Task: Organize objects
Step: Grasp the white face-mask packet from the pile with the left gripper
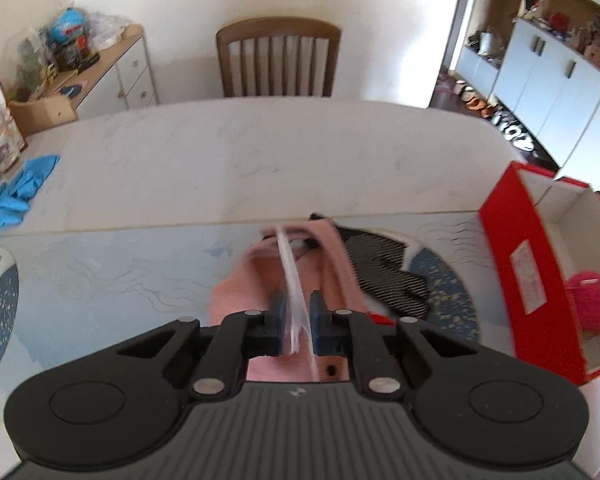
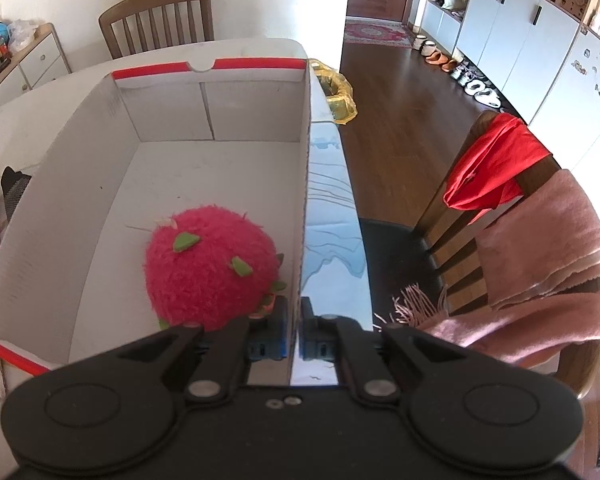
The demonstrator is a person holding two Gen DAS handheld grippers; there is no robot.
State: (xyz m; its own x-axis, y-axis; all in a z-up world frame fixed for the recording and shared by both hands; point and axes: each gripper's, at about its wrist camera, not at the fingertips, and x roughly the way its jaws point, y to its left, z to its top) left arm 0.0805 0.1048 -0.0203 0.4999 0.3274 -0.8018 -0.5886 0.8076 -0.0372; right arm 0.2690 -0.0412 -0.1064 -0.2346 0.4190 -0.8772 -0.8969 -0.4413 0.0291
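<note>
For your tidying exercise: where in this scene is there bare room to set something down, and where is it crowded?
Free: the box floor behind the pink plush toy, and the table between the chair and the pink cloth. Crowded: around that cloth and the black-patterned fabric beside the box.

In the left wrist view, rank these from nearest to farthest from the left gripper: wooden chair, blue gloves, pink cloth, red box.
1. Pink cloth, right below the left gripper.
2. Red box, on the right.
3. Blue gloves, far left on the table.
4. Wooden chair, beyond the table's far edge.
</note>
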